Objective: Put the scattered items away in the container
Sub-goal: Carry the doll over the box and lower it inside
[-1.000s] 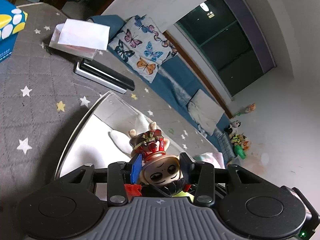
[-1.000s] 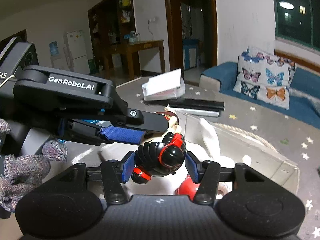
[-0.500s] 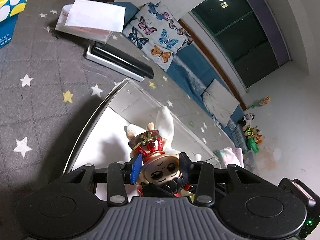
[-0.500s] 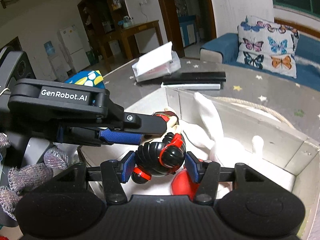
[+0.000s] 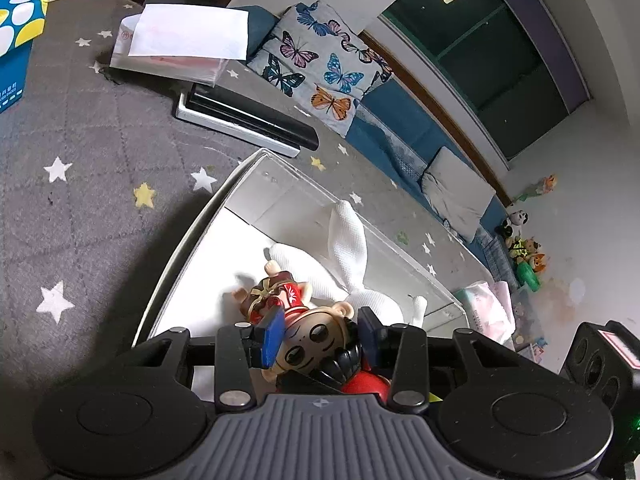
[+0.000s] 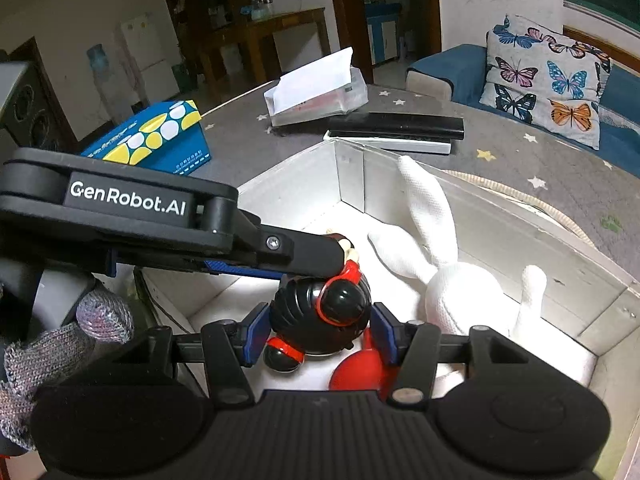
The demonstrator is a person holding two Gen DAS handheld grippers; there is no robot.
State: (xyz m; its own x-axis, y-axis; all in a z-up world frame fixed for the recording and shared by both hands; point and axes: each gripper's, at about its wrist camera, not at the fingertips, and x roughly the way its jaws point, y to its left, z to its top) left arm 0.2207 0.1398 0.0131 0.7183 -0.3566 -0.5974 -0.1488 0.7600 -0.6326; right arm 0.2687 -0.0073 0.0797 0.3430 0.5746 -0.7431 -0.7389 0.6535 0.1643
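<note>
My left gripper (image 5: 316, 340) is around the head of a small doll figure (image 5: 308, 344) in red clothes, low inside the white container (image 5: 188, 232); its jaws look slightly wider than the head. My right gripper (image 6: 318, 332) is around the same figure's black hair buns (image 6: 320, 304). The left gripper's finger (image 6: 280, 248) crosses above it in the right wrist view. A white plush rabbit (image 6: 452, 280) lies in the container, also seen in the left wrist view (image 5: 352, 248). A red round object (image 6: 352, 374) lies under the figure.
The container (image 6: 500, 224) stands on a grey star-patterned cloth (image 5: 80, 152). Behind it lie a black and white flat device (image 5: 244, 120), a clear box with paper (image 5: 180, 48) and a blue tissue box (image 6: 160, 136). A butterfly cushion (image 6: 544, 76) lies on the sofa.
Both grippers have gone lower into the container with the figure. The figure has tilted to the left, and the left jaws appear to have widened around its head.
</note>
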